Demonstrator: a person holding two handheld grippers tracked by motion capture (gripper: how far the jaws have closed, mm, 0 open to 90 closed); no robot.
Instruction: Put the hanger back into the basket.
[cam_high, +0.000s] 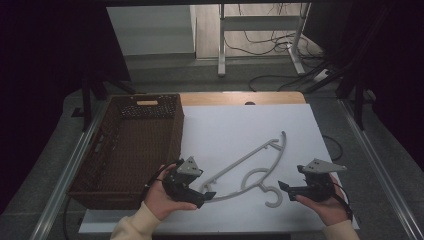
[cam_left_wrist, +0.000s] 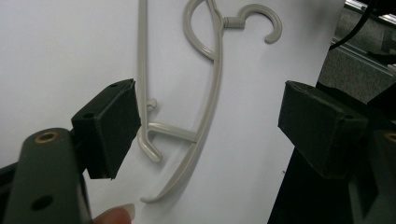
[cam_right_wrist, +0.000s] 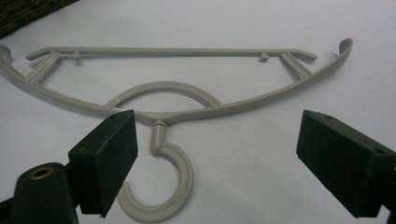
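A grey plastic hanger lies flat on the white table top, its hook pointing toward the front edge. My left gripper is open at the hanger's near left end; in the left gripper view that end lies between the jaws, nearer the left pad. My right gripper is open just right of the hook. In the right gripper view the hook curls beside the left pad, and the hanger's body stretches across beyond the jaws.
A dark brown woven basket stands on the table's left side, close to my left hand. A wooden strip runs along the far table edge. Table legs and cables sit on the floor beyond.
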